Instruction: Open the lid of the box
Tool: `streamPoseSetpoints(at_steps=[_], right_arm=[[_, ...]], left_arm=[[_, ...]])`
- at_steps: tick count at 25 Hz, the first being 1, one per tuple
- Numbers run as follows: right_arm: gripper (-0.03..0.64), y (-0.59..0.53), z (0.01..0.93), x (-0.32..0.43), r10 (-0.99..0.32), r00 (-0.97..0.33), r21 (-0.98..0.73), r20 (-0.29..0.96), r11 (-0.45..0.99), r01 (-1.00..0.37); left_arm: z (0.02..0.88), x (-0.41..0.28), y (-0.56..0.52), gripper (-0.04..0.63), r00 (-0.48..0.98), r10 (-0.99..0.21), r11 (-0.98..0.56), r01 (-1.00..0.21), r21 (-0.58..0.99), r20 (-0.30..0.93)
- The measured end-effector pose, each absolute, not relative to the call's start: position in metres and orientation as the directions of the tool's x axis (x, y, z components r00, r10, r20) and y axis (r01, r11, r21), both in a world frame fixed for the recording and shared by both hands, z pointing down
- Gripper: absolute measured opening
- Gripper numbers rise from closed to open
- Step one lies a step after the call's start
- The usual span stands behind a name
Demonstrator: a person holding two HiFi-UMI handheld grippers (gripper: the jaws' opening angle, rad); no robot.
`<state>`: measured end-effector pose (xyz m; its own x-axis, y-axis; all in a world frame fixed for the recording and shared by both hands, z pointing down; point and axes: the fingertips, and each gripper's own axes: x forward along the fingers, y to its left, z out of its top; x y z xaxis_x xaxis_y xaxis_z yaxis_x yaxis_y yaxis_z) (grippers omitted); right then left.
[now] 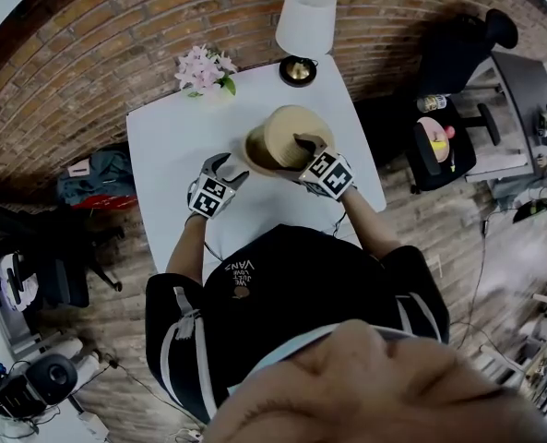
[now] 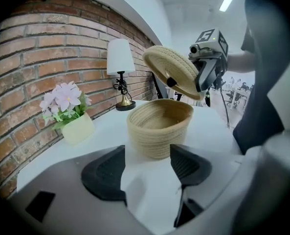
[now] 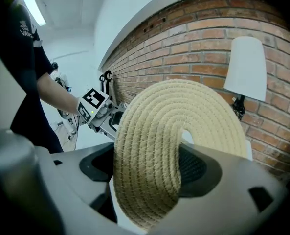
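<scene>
A round woven rope box (image 2: 159,126) stands uncovered on the white table (image 1: 162,137), its inside bare. Its woven lid (image 2: 176,72) hangs tilted above the box's right rim, with my right gripper (image 2: 199,80) shut on its edge. In the right gripper view the lid (image 3: 174,146) fills the space between the pads of the right gripper (image 3: 147,165). My left gripper (image 2: 147,168) is open just short of the box's near side, with nothing between its fingers. From the head view the left gripper (image 1: 227,166) sits left of the box (image 1: 255,150) and the right gripper (image 1: 308,144) right of it.
A white-shaded lamp (image 1: 305,21) stands at the table's far edge by the brick wall. A small pot of pink flowers (image 1: 204,70) sits at the far left. A bag (image 1: 98,178) lies on the floor to the left, and a desk with a chair (image 1: 448,146) stands to the right.
</scene>
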<state>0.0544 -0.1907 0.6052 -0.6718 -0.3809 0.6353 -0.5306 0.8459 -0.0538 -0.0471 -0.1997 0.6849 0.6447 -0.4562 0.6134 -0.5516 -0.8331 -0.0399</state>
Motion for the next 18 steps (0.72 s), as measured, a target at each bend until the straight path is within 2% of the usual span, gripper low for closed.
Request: streamPoseSetpoints(at_steps=[7,11,14,18], right_arm=[[0.347,-0.182,0.600,0.066,-0.448,-0.664,-0.075,0.598,0.794,-0.604],[0.347,-0.177,0.595,0.070,-0.488,-0.662,-0.092,0.569,0.762,-0.641],[0.347,-0.173,0.590,0.072,-0.522,-0.664,-0.115,0.536,0.734,-0.670],[0.347,-0.168,0.585,0.077,-0.571,-0.658,-0.136,0.492,0.696,-0.705]], left_arm=[[0.669,-0.057,-0.190,0.171,0.642,-0.517,-0.807,-0.585,-0.074,0.567],[0.652,-0.059,-0.187,0.149,0.660,-0.555,-0.786,-0.615,-0.060,0.506],[0.639,-0.059,-0.185,0.087,0.668,-0.579,-0.775,-0.629,-0.062,0.468],[0.624,-0.058,-0.177,0.049,0.683,-0.592,-0.772,-0.633,-0.058,0.428]])
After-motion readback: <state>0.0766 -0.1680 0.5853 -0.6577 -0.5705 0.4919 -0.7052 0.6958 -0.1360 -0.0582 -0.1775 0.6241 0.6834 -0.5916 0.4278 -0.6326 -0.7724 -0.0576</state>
